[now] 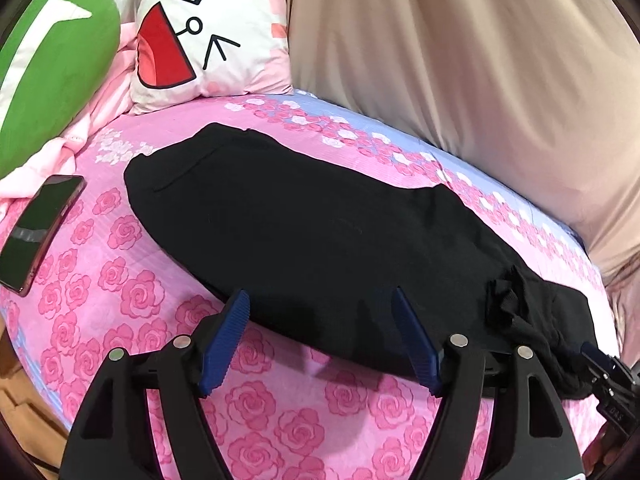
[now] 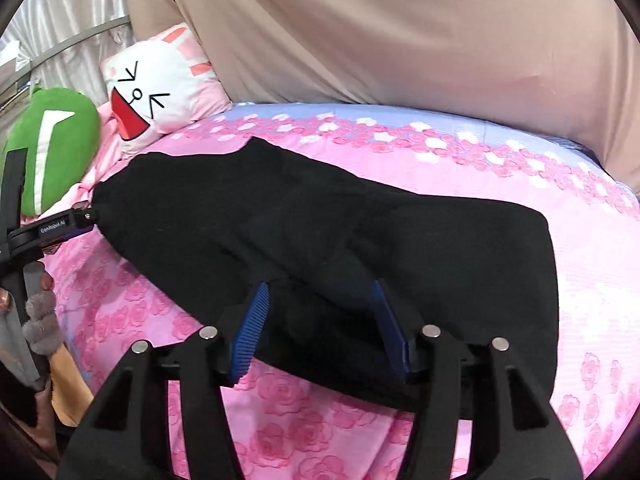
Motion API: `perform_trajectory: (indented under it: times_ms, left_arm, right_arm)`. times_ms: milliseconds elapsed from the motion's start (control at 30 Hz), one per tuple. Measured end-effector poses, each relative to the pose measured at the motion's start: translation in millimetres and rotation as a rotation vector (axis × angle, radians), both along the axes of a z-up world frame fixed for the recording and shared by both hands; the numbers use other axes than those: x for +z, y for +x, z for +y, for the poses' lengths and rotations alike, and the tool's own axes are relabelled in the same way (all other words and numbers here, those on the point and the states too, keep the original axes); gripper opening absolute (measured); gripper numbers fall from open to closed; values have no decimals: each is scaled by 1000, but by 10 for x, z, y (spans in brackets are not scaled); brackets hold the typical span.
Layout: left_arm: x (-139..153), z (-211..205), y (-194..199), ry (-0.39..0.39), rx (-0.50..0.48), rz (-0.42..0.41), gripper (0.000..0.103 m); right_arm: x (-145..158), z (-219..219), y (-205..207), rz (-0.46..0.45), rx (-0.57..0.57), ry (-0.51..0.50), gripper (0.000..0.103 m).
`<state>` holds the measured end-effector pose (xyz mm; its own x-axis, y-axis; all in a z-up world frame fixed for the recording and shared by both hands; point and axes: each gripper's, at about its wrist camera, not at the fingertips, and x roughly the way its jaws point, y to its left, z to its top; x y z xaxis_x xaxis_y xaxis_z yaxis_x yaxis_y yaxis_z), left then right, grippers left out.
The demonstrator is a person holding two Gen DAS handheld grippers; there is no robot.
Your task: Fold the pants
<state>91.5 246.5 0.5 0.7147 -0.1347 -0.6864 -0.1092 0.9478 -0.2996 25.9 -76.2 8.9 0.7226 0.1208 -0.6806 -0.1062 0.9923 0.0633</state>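
Black pants [image 1: 320, 220] lie flat along a pink rose-print bedsheet [image 1: 120, 280], with a bunched, ribbed end at the right. My left gripper [image 1: 320, 300] hovers open over their near edge, blue pads [image 1: 224, 344] apart and nothing pinched. In the right wrist view the pants [image 2: 320, 232] stretch from the left to a squared end at the right. My right gripper [image 2: 320, 288] stands open above the near edge, the fabric lying under it, unpinched. The left gripper [image 2: 90, 216] shows side-on at the pants' left end; the right gripper [image 1: 604, 368] sits at their right end.
A dark phone [image 1: 40, 228] lies on the sheet at the left. A white cartoon-face pillow [image 1: 200, 40] and a green plush [image 1: 52, 72] sit at the head. Beige fabric [image 1: 480, 60] hangs behind the bed. A person's hand [image 2: 44, 280] shows at the left edge.
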Motion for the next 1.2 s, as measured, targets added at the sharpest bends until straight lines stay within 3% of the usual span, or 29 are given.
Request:
perform_trajectory:
  times_ms: [167, 267, 333, 400, 533, 633, 733, 833, 900, 967, 1033, 1067, 1100, 1133, 1167, 1200]
  left_arm:
    - [60, -28, -42, 5, -13, -4, 71]
    - [88, 5, -105, 26, -13, -12, 71]
    - [74, 31, -116, 35, -11, -10, 71]
    - [49, 61, -97, 35, -4, -2, 71]
    - [54, 125, -100, 14, 3, -1, 71]
    - [70, 125, -104, 14, -1, -10, 71]
    - [46, 92, -85, 9, -11, -6, 71]
    - [19, 95, -91, 6, -15, 5, 71]
    - [-2, 116, -111, 12, -21, 11, 71]
    - [-20, 124, -112, 16, -19, 14, 71]
    - [-37, 123, -94, 12, -17, 19, 71]
    - [-40, 119, -85, 7, -14, 22, 71]
    - [-39, 115, -84, 3, -12, 24, 71]
    - [-36, 105, -83, -4, -16, 25, 71]
    - [-33, 95, -84, -3, -21, 25, 71]
    - [-25, 75, -86, 8, -25, 26, 71]
  right_arm:
    - [-66, 35, 234, 16, -13, 39, 51]
    - [-181, 81, 341, 66, -1, -31, 52]
    - [-313, 64, 436, 112, -6, -56, 24]
    - [-217, -11, 460, 105, -10, 3, 8]
    - [349, 75, 287, -17, 57, 94, 8]
    - [348, 274, 287, 11, 140, 109, 9]
    - [-246, 415, 503, 164, 137, 20, 13]
    - [-264, 389, 417, 135, 113, 40, 18]
    - [-106, 410, 285, 74, 112, 12, 49]
    - [-98, 487, 218, 44, 128, -55, 62]
    - [-235, 559, 284, 63, 123, -127, 60]
    - [-308, 559, 344, 73, 108, -164, 53]
    - [-405, 545, 409, 86, 90, -206, 34]
    - [-426, 522, 436, 80, 90, -196, 31]
    - [-394, 494, 458, 75, 93, -169, 17]
    - [-302, 472, 479, 66, 80, -148, 16]
